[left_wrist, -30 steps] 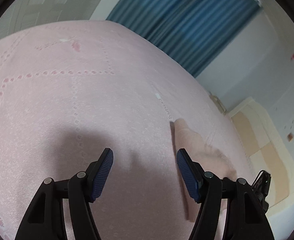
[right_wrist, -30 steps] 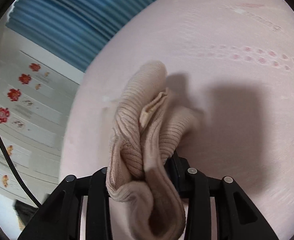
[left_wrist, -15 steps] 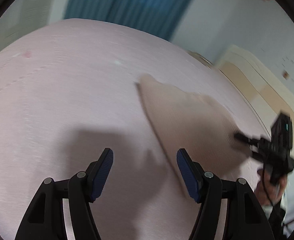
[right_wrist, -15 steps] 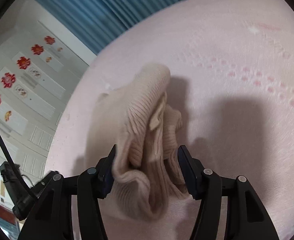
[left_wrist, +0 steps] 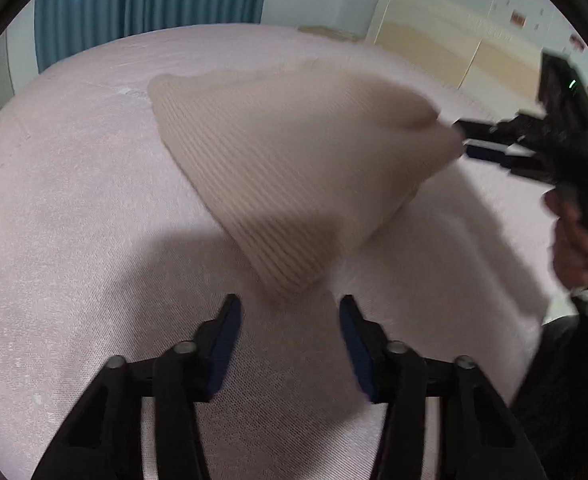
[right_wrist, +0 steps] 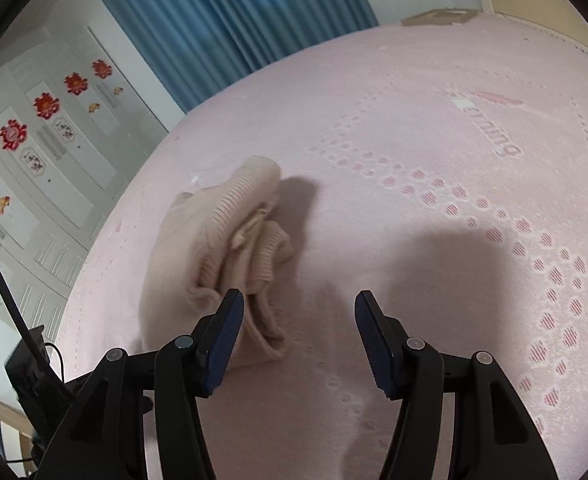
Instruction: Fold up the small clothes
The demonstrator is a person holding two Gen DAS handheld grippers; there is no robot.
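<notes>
From your left wrist: the left gripper (left_wrist: 288, 330) has swung toward the beige knit garment (left_wrist: 294, 168) on the pink bedspread (left_wrist: 74, 220); its jaws have just narrowed, nothing between them. From your right wrist: the right gripper (right_wrist: 297, 320) stands spread, having let the garment (right_wrist: 230, 248) go; the cloth lies bunched beside its left finger.

Soft, even daylight; broad diffuse shadows on the pink bedspread (right_wrist: 433, 160). Left wrist view motion-blurred across the beige knit garment (left_wrist: 294, 168). Right view sharper. Heavy fisheye bending, dark vignetted corners
</notes>
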